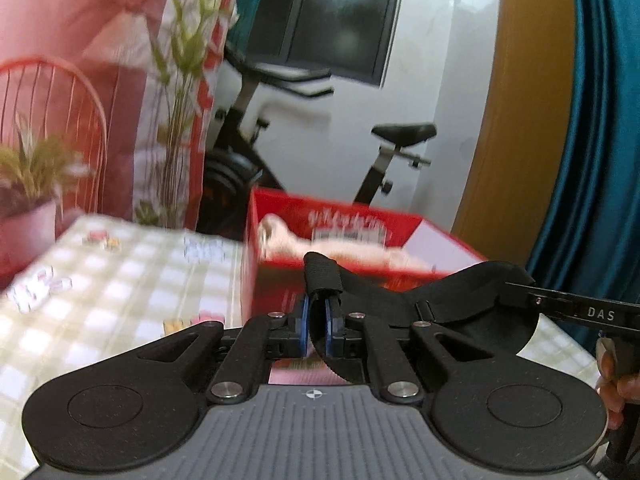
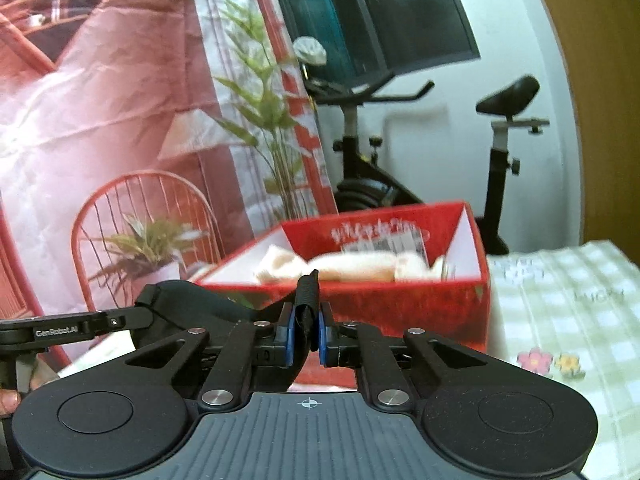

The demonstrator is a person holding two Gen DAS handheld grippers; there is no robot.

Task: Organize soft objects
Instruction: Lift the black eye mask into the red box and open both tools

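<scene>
Landmark: red box (image 1: 440, 240) on checked tablecloth (image 1: 100, 272).

- Left of box: small pastel bits scattered on cloth, too blurred to identify.
- Just before box, left side: left gripper (image 1: 318, 316) clamped on one end of black soft strap item (image 1: 460, 292), lifted clear of cloth.
- Just before box, right side: right gripper (image 2: 306, 328) clamped on other end of same item.
- Inside box: cream soft objects (image 2: 360, 266) already stowed.
- Judged progress: partly done; black item not yet in box, stowing left.
</scene>
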